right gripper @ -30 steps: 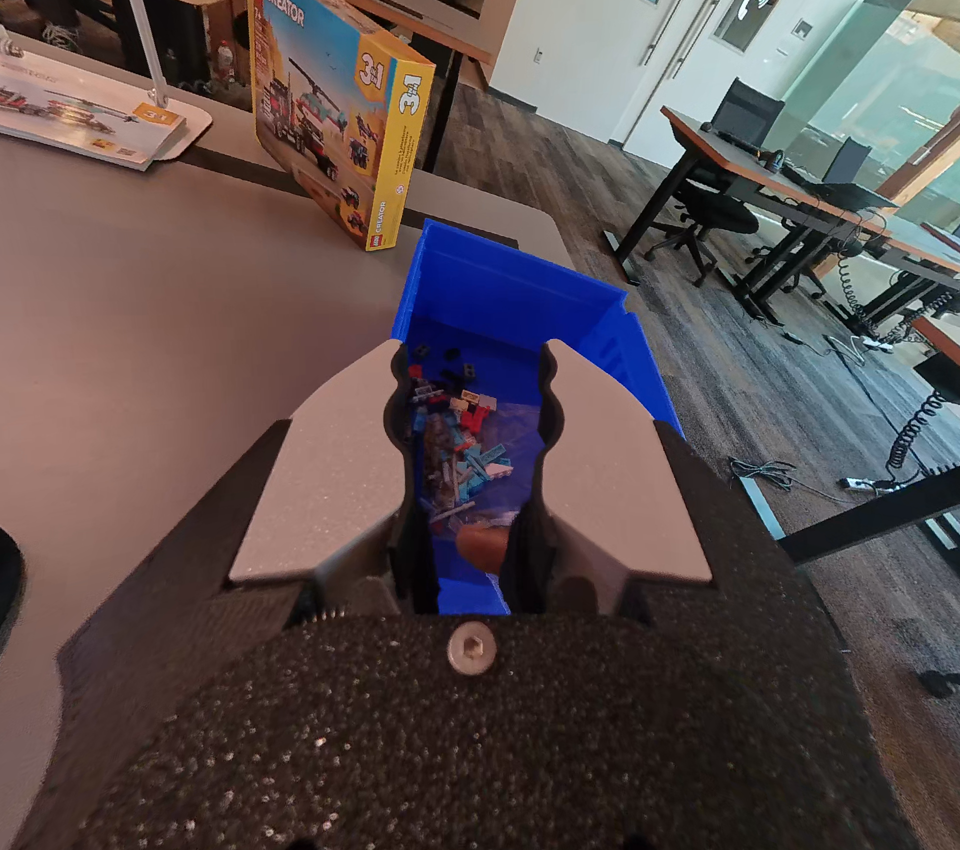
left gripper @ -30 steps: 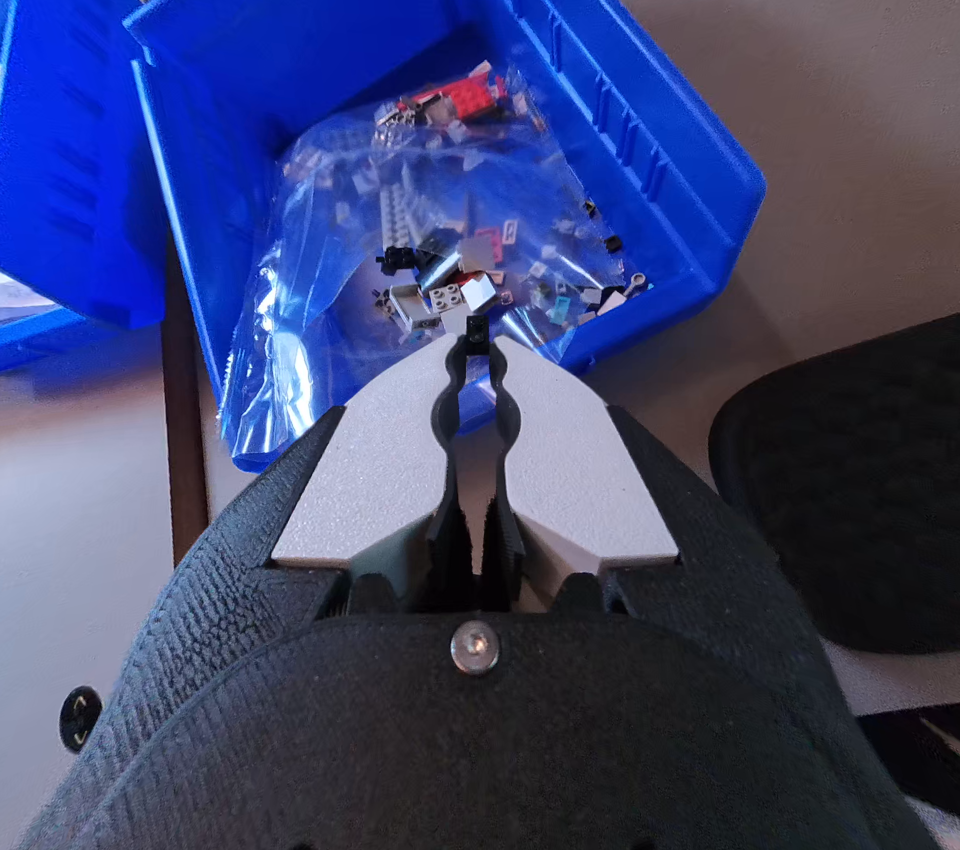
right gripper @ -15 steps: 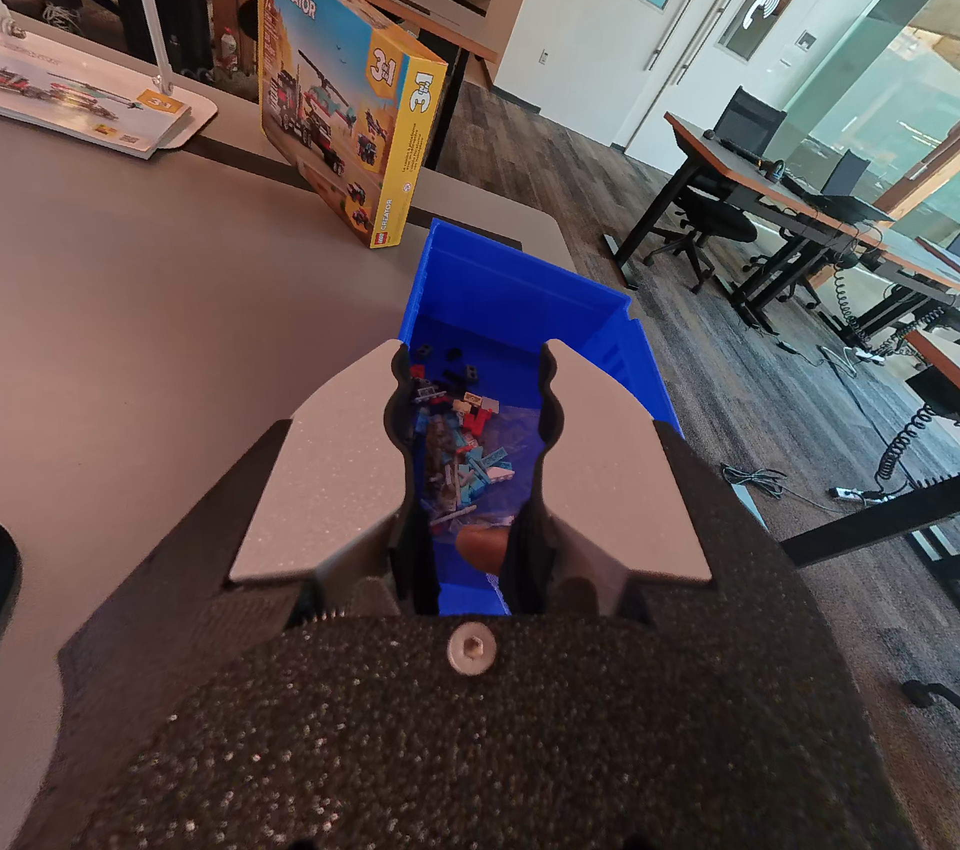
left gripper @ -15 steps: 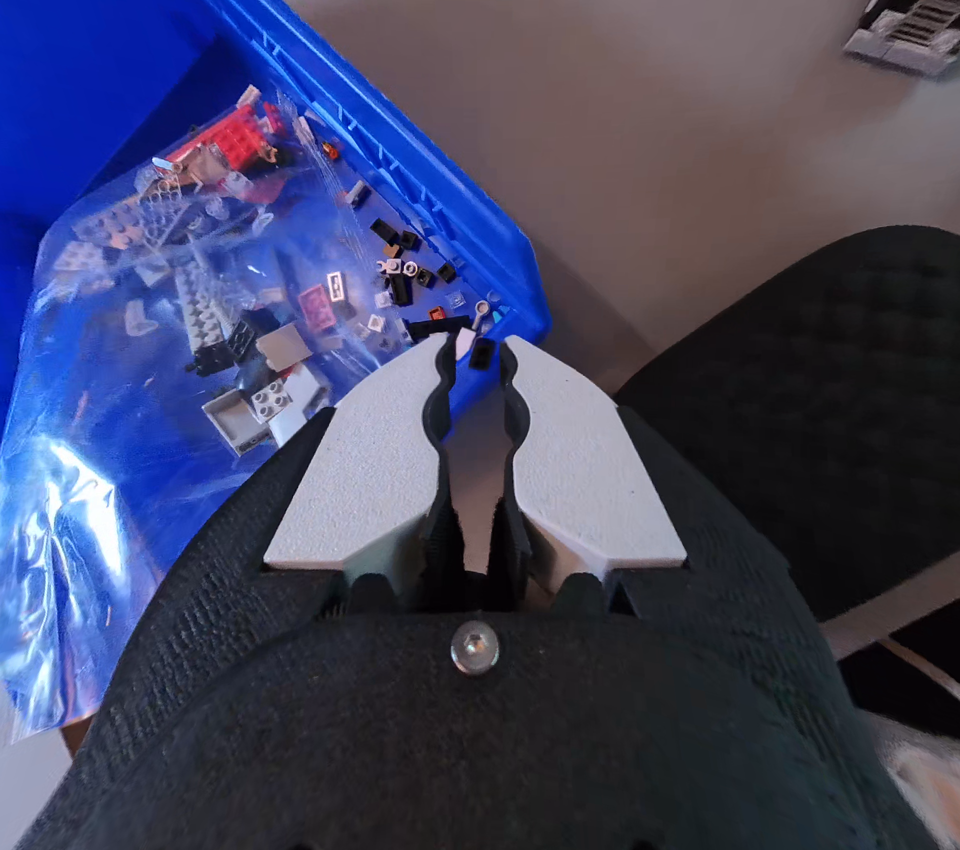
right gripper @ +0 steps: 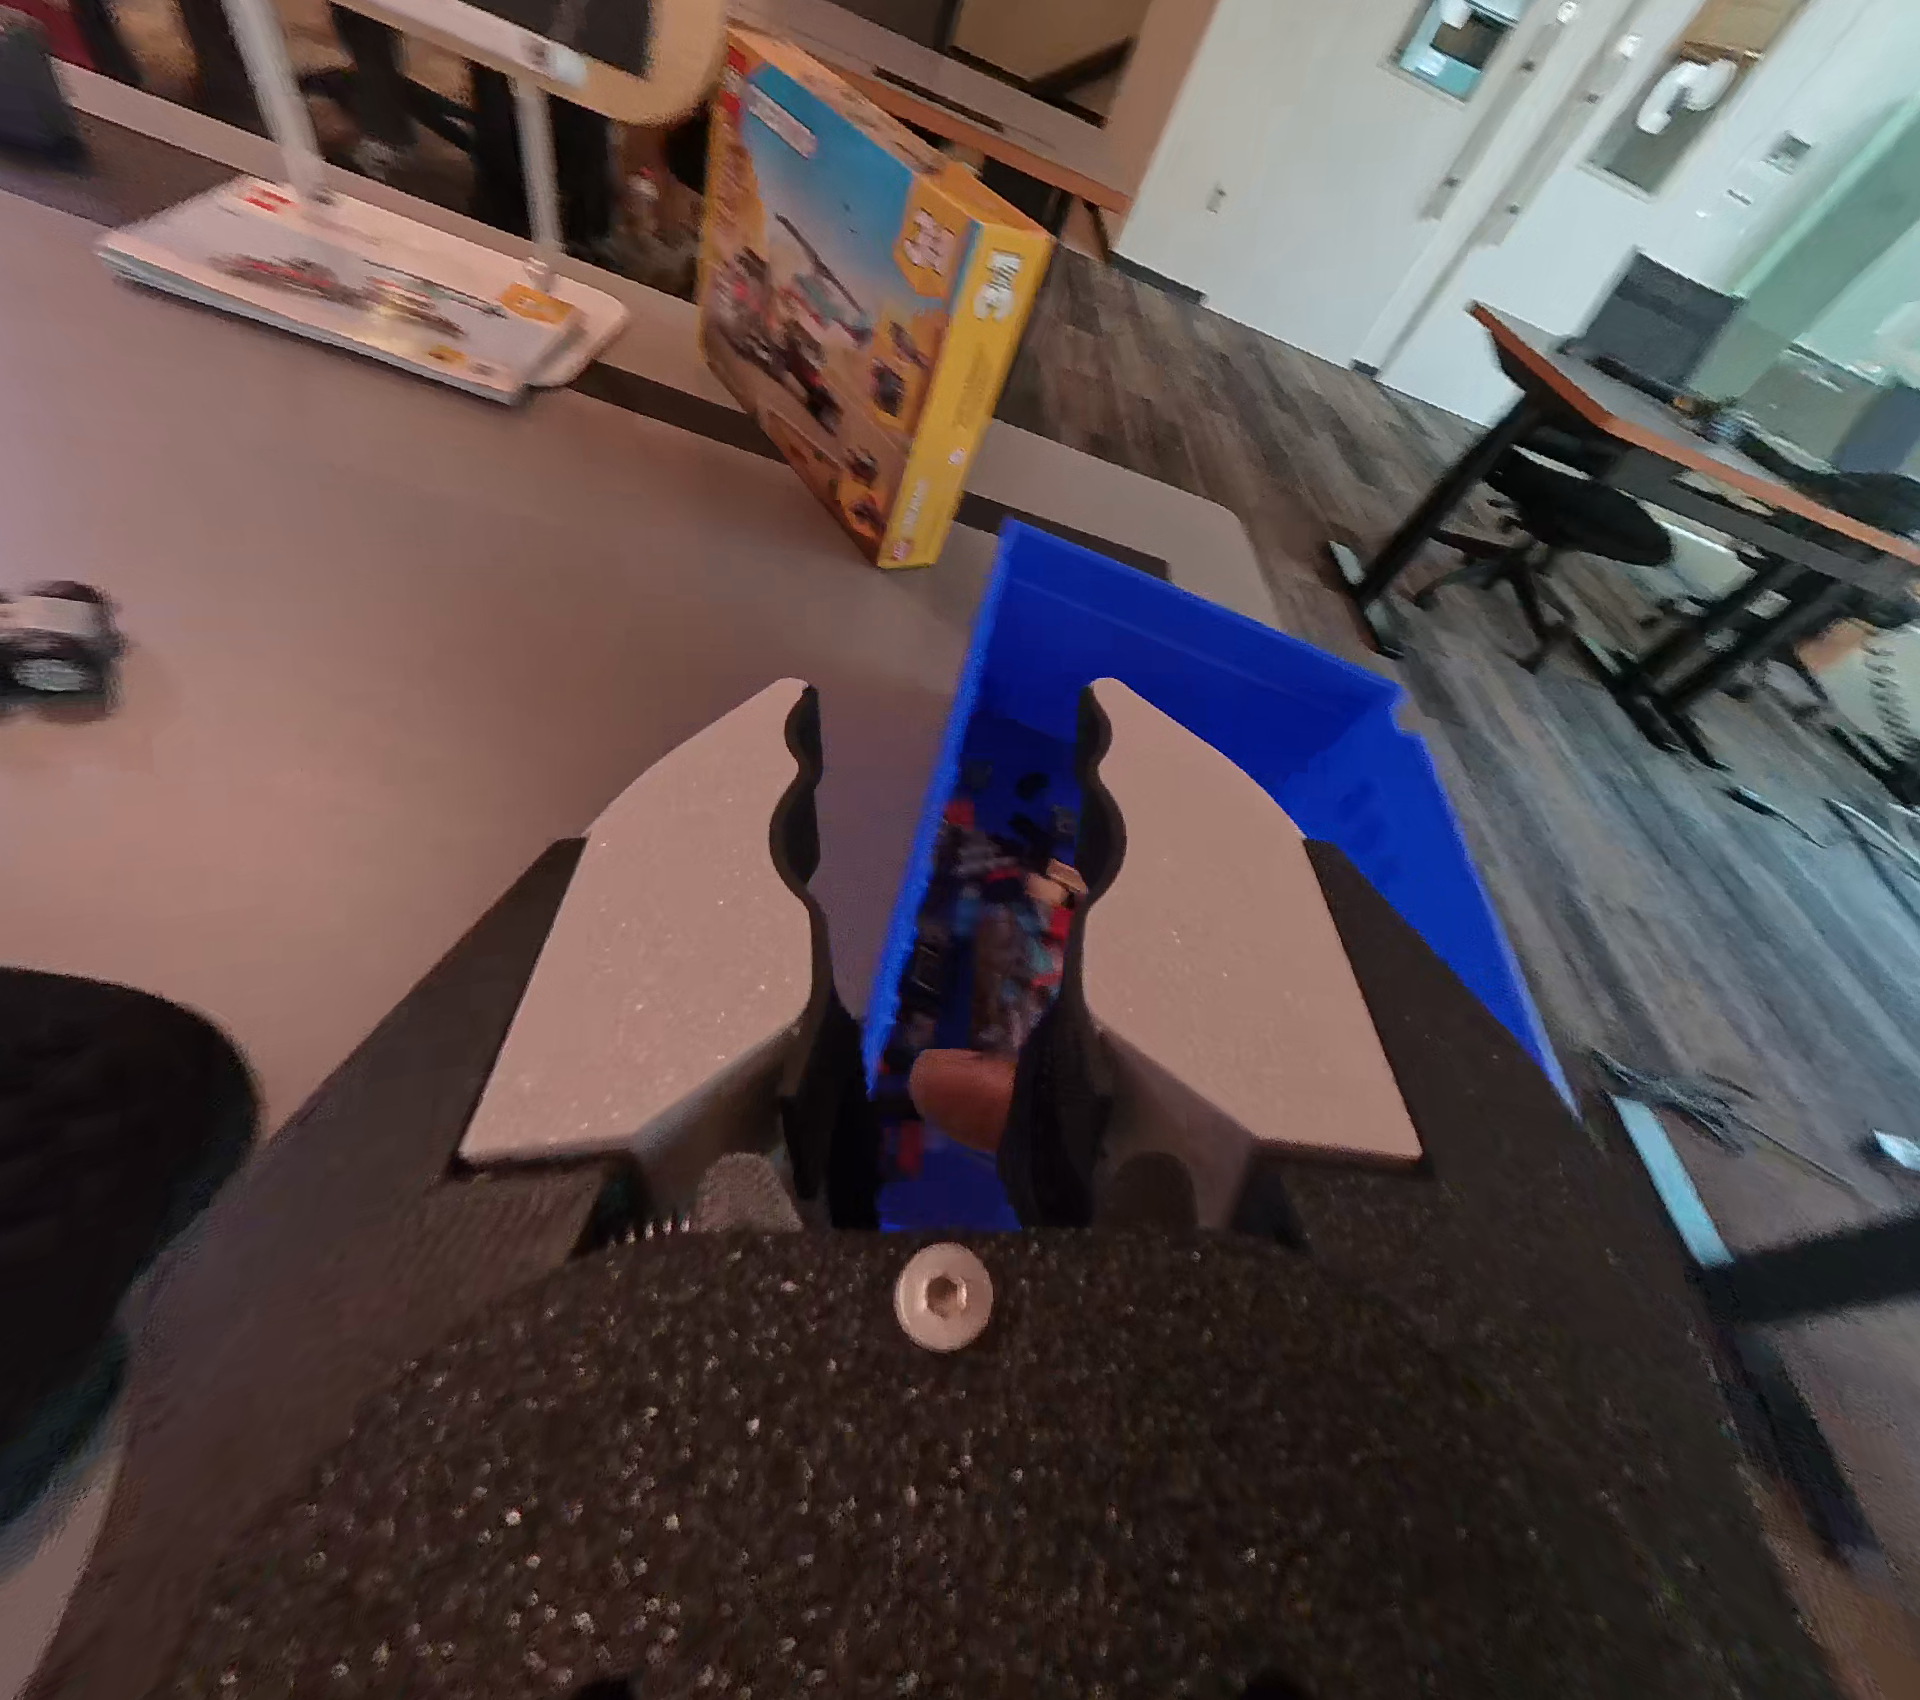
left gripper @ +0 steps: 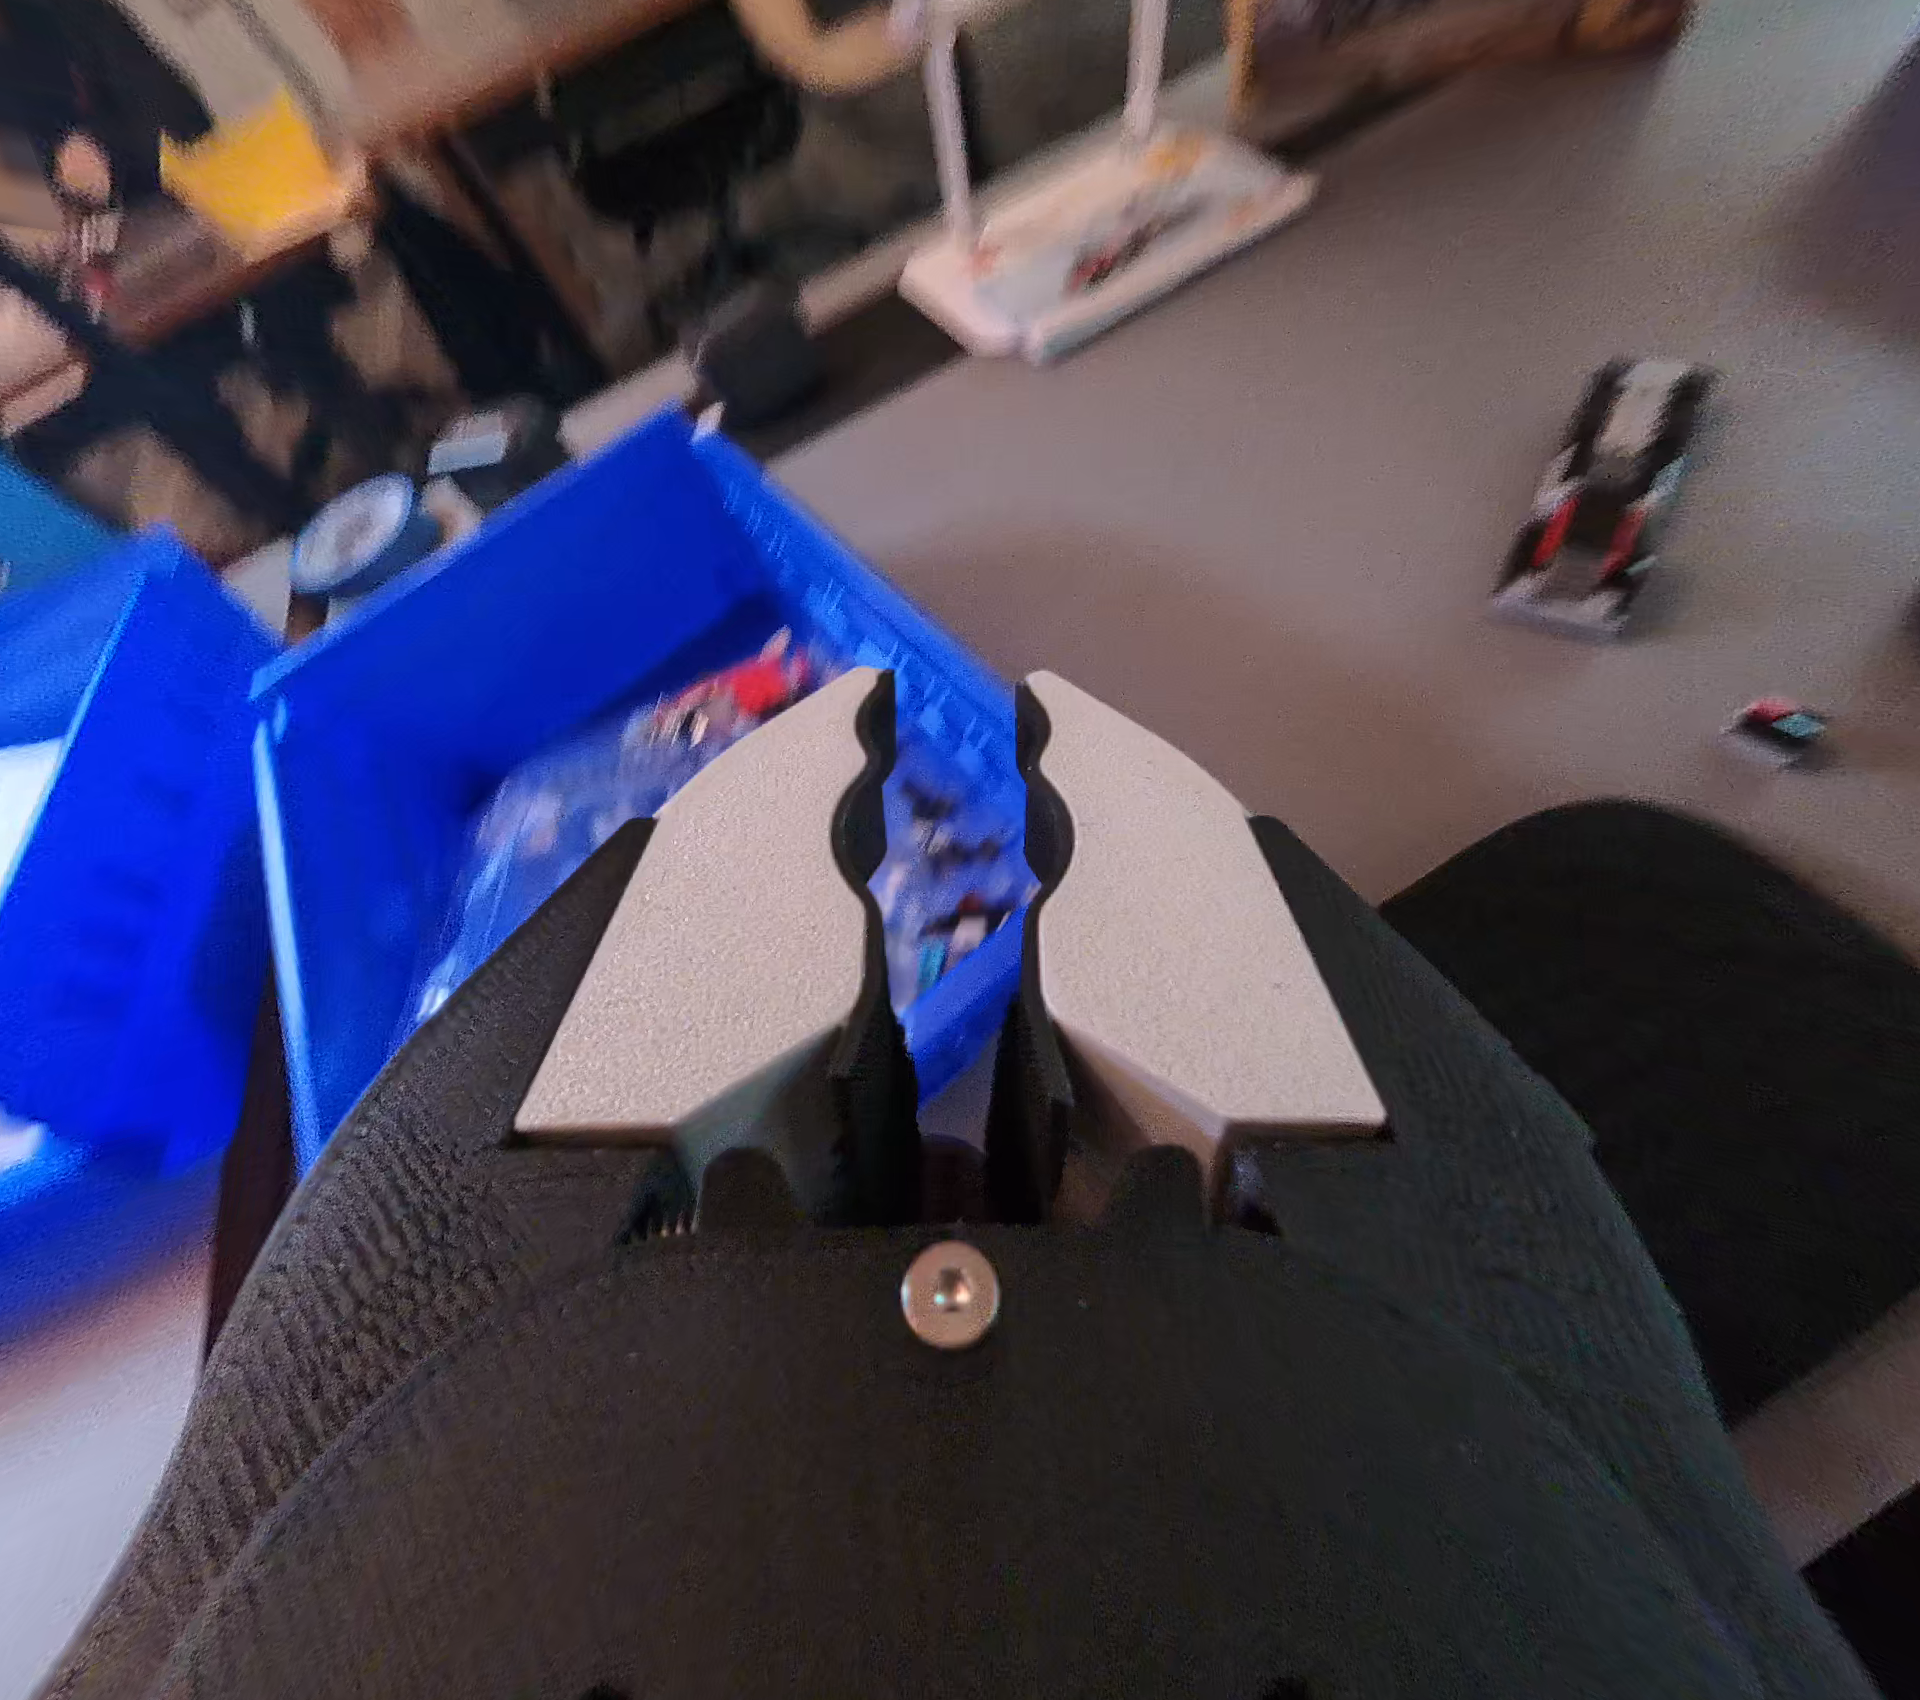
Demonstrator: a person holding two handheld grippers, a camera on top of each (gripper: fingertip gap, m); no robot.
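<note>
My left claw (left gripper: 954, 694) hangs parted, gripping nothing, over a blue bin (left gripper: 582, 611) of what look like small bricks. My right claw (right gripper: 945, 700) gapes wide above another blue bin's (right gripper: 1226, 674) left wall.

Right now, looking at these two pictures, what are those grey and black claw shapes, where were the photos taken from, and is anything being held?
Each claw is a hand-held two-finger gripper; a person holds one in each hand, and a camera on each looks along its fingers. The left gripper is open and holds nothing, above a blue plastic bin of small toy bricks in a clear bag. The right gripper is open too, over the edge of another blue plastic bin. On the grey table stand a yellow toy box, a white booklet on a stand and a small partly built brick model.
</note>
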